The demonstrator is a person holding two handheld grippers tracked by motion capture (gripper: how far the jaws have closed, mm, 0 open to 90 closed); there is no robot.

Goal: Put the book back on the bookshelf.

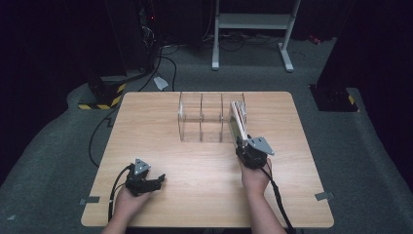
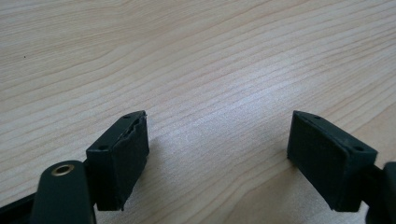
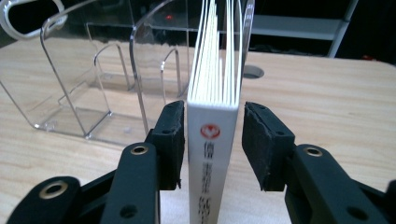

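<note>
High view, book (image 1: 237,117) in rack's (image 1: 200,118) right slot

The high view looks forward and down from the near side over the whole counter (image 1: 204,190). The left tool view sits low and close, facing bare wood. The right tool view looks far along the book (image 3: 212,140) into the rack (image 3: 93,84); the high view shares both.

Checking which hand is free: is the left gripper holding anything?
No: the left gripper has its fingers spread over bare table.
</note>
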